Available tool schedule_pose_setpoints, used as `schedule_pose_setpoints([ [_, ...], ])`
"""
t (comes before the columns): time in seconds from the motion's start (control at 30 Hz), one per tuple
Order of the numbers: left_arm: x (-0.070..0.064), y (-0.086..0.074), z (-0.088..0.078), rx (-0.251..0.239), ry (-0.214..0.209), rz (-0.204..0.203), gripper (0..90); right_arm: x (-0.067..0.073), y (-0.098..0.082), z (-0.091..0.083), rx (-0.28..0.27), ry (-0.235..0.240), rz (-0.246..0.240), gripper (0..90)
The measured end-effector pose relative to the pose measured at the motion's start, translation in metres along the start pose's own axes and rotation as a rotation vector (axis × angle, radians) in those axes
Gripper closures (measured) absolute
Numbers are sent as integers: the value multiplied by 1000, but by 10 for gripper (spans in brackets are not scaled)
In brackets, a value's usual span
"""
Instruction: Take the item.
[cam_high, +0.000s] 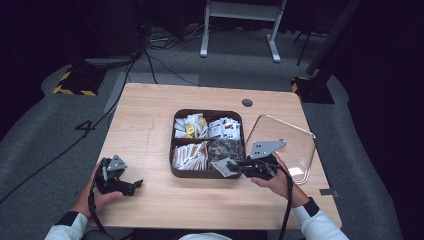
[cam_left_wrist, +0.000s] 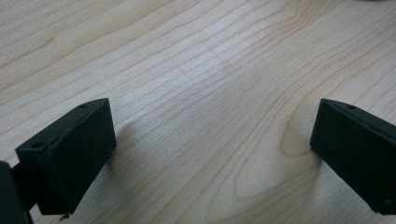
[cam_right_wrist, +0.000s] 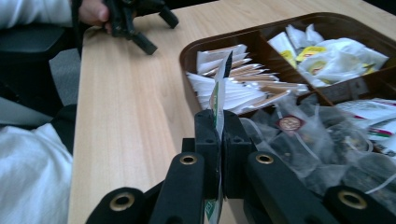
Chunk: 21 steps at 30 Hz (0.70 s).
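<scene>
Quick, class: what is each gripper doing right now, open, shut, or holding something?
Left gripper: open, holding nothing, over the bare table.
Right gripper: shut on a flat sachet beside the brown tray.

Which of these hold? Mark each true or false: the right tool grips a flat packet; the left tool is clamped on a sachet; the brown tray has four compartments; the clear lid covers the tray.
1. The right tool grips a flat packet: true.
2. The left tool is clamped on a sachet: false, its jaws stand open over bare table.
3. The brown tray has four compartments: true.
4. The clear lid covers the tray: false, it lies beside it.
</scene>
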<state>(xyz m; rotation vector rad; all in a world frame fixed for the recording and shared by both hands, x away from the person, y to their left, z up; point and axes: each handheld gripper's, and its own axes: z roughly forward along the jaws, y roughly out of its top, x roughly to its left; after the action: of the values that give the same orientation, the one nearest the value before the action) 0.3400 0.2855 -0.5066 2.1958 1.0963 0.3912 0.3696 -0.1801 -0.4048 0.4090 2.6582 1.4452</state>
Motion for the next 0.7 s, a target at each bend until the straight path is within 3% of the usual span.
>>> schedule_pose_setpoints([
  [0.4, -1, 0, -1, 2, 3, -8, 4, 34, -10, 16, 70, 82, -61, 884],
  [0.7, 0, -1, -1, 3, 3, -6, 4, 44, -19, 36, 132, 137, -66, 884],
])
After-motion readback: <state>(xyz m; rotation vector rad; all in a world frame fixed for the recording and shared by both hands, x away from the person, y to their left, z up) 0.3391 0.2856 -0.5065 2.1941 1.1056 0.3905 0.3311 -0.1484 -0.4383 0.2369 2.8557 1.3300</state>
